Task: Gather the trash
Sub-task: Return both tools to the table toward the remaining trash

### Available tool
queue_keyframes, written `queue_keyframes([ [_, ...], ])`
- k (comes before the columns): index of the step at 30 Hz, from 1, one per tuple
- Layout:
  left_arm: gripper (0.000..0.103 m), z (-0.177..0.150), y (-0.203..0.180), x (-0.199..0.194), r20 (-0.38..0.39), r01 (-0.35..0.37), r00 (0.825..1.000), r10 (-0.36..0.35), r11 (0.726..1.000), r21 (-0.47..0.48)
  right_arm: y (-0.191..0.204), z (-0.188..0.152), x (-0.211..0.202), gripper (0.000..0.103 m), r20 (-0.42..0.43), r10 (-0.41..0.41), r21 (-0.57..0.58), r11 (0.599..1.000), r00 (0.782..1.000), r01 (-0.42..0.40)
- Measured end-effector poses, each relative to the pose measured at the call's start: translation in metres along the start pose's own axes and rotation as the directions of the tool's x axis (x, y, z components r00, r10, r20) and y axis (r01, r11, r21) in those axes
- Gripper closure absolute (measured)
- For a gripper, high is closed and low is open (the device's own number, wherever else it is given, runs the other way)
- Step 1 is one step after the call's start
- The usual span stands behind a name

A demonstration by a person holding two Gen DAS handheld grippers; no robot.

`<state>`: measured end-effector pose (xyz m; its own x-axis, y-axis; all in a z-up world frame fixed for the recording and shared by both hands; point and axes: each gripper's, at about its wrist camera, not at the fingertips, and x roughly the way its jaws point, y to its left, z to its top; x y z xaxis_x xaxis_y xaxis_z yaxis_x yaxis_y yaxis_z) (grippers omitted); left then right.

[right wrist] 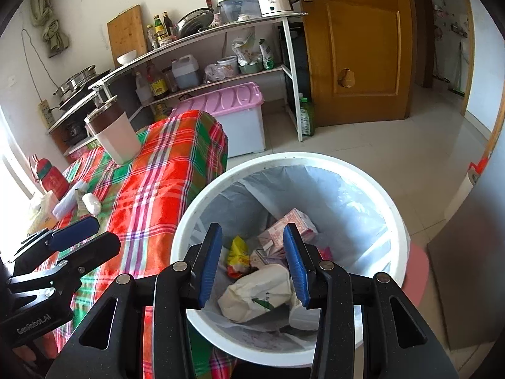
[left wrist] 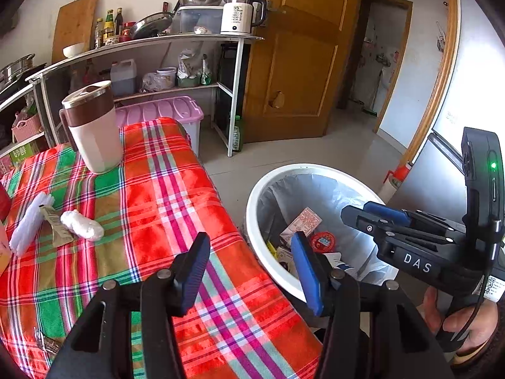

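Note:
A white bin (left wrist: 252,208) lined with a grey bag stands on the floor beside the plaid-covered table (left wrist: 164,189). In the right wrist view my right gripper (right wrist: 252,230) hangs open over the bin (right wrist: 189,221), with nothing between its blue pads. Below it in the bin lie a white bag (right wrist: 255,293), a yellow wrapper (right wrist: 238,249) and a pink carton (right wrist: 290,224). My left gripper (left wrist: 249,243) is open and empty over the table's edge next to the bin. On the cloth to its left lie a crumpled tissue (left wrist: 82,225), a beige wrapper (left wrist: 56,225) and a white wad (left wrist: 30,221).
A brown-and-cream jug (left wrist: 93,126) stands at the table's far end. A red bottle (right wrist: 52,178) sits at its left side. Beyond are a pink-lidded storage box (left wrist: 164,110), a shelf rack (left wrist: 233,94) with a kettle (left wrist: 240,12), and a wooden door (left wrist: 300,63). Another small wrapper (left wrist: 47,344) lies on the near cloth.

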<state>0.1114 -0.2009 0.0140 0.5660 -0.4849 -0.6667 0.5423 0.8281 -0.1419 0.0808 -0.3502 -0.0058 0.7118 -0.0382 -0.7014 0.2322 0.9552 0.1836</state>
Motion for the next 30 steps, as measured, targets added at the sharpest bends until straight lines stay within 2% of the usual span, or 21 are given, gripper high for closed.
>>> queue_keyframes([
  [6, 0.046, -0.004, 0.025, -0.014, 0.018, -0.026, 0.999, 0.027, 0.999, -0.034, 0.021, 0.000, 0.003, 0.061, -0.002, 0.019, -0.020, 1.000, 1.000, -0.019],
  [16, 0.044, -0.012, 0.086, -0.040, 0.047, -0.116, 0.991, 0.122, 0.987, -0.114, 0.067, 0.005, 0.013, 0.061, -0.001, 0.093, -0.074, 0.993, 0.996, -0.093],
  [20, 0.044, -0.016, 0.114, -0.051, 0.055, -0.188, 0.979, 0.197, 0.972, -0.138, 0.088, 0.007, 0.019, 0.059, -0.010, 0.124, -0.105, 0.987, 0.992, -0.124],
  [24, 0.044, -0.020, 0.145, -0.060, 0.049, -0.213, 0.973, 0.227, 0.956, -0.203, 0.109, 0.009, 0.029, 0.056, -0.022, 0.148, -0.127, 0.981, 0.989, -0.150],
  [27, 0.043, -0.022, 0.161, -0.066, 0.055, -0.256, 0.961, 0.272, 0.944, -0.208, 0.124, 0.011, 0.036, 0.056, -0.035, 0.168, -0.140, 0.975, 0.985, -0.171],
  [30, 0.042, -0.024, 0.181, -0.070, 0.045, -0.260, 0.960, 0.277, 0.936, -0.236, 0.139, 0.014, 0.042, 0.056, -0.045, 0.184, -0.161, 0.969, 0.982, -0.189],
])
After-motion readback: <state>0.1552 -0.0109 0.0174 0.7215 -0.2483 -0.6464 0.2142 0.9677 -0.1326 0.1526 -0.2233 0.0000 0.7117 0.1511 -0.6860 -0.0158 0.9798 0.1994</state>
